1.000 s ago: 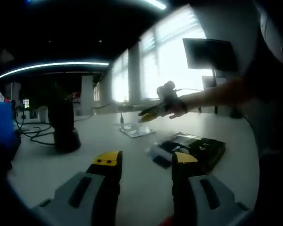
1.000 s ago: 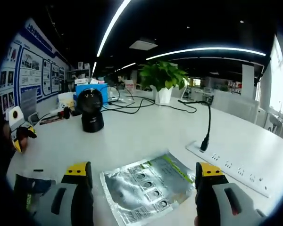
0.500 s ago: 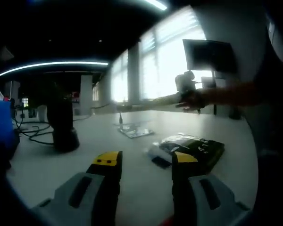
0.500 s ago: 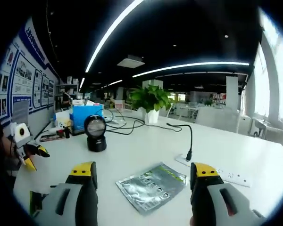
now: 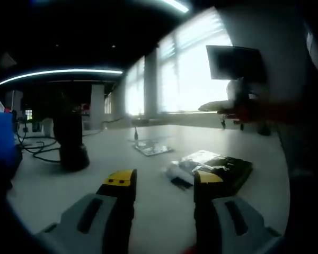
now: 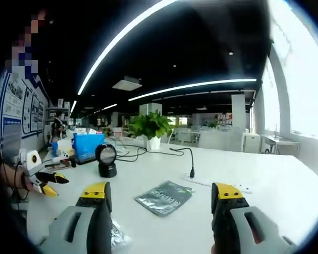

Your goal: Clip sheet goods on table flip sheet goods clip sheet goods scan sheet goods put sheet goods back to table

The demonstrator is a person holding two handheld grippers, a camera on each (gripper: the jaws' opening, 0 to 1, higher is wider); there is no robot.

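A flat silver sheet pouch (image 5: 152, 147) lies on the white table (image 5: 148, 211), beyond my left gripper (image 5: 163, 180), whose yellow-tipped jaws stand open with nothing between them. In the right gripper view the same pouch (image 6: 164, 197) lies well ahead of my right gripper (image 6: 161, 191), which is open and empty, raised above the table. A pile of dark packets (image 5: 217, 166) sits just past the left gripper's right jaw. The right gripper (image 5: 238, 98) hangs in the air at the right, in a hand. The left gripper (image 6: 40, 174) shows at the far left.
A black ball-shaped scanner (image 5: 71, 145) (image 6: 106, 160) stands on the table near a blue box (image 6: 87, 145) and cables. A power strip (image 6: 217, 184) with a gooseneck cable lies behind the pouch. A potted plant (image 6: 148, 127) stands farther back. A crumpled packet (image 6: 116, 235) lies by the right gripper's left jaw.
My right gripper has drawn up and back from the silver pouch, which stays lying on the table. In the left gripper view it has moved right. The left gripper has stayed still.
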